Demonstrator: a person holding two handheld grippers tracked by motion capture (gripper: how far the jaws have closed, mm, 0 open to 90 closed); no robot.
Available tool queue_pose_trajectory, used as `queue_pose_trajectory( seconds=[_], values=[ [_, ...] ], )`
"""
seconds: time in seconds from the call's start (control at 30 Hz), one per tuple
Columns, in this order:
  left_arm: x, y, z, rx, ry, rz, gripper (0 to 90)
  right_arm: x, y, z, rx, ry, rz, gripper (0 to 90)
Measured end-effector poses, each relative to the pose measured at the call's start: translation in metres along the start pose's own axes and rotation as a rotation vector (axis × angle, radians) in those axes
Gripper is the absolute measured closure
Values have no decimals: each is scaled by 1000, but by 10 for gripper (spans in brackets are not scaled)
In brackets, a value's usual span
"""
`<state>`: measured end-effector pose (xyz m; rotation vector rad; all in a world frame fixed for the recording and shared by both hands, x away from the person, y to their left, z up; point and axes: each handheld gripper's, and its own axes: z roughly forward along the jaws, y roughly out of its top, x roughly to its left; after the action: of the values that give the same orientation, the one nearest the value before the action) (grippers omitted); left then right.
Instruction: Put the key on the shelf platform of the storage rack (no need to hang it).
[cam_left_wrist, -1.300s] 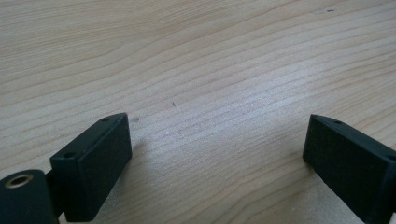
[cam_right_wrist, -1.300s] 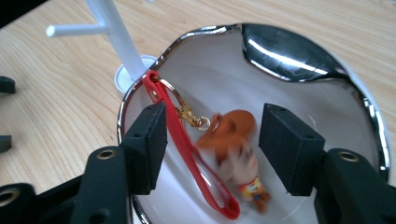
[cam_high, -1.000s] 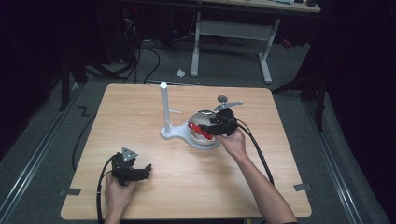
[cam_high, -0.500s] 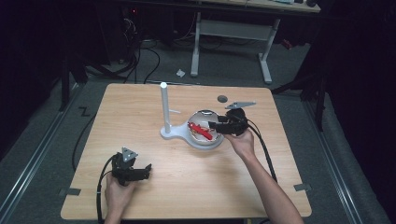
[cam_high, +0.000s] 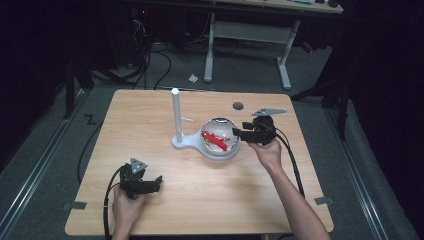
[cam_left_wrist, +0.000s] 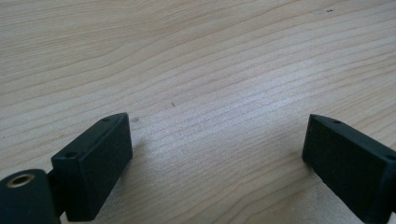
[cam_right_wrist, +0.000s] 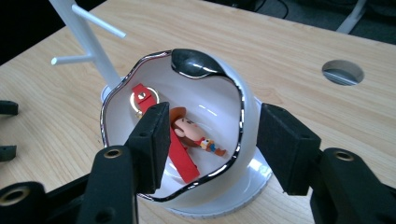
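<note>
- Table (cam_high: 150, 120) of pale wood spans the frame's middle, with bare board at lower centre.
- White bowl (cam_high: 218, 138) sits at centre beside a white stand (cam_high: 176, 116); the right gripper view reveals a cowboy figure (cam_right_wrist: 194, 133) on a red strap (cam_right_wrist: 180, 156) inside.
- Right gripper (cam_high: 239, 133) has shifted rightward off the bowl; jaws spread, straddling its rim.
- Left gripper (cam_high: 156, 181), lower left, jaws wide apart over bare wood.
</note>
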<state>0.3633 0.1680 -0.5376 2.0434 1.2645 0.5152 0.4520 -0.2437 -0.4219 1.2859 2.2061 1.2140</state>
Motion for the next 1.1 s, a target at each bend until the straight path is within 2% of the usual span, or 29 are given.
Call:
queue_pose_trajectory(
  seconds=[0.17,0.47,0.93,1.1],
  values=[
    [0,0,0,0,0,0,86,-8,-6,-10,-4,-10,19,461],
    [0,0,0,0,1,-2,87,-13,-7,-33,-25,-36,3,461],
    [0,0,0,-2,3,-2,89,-16,-11,-49,-35,-64,13,460],
    [0,0,0,-1,2,-1,90,-20,-20,-55,-34,-61,32,461]
  ],
)
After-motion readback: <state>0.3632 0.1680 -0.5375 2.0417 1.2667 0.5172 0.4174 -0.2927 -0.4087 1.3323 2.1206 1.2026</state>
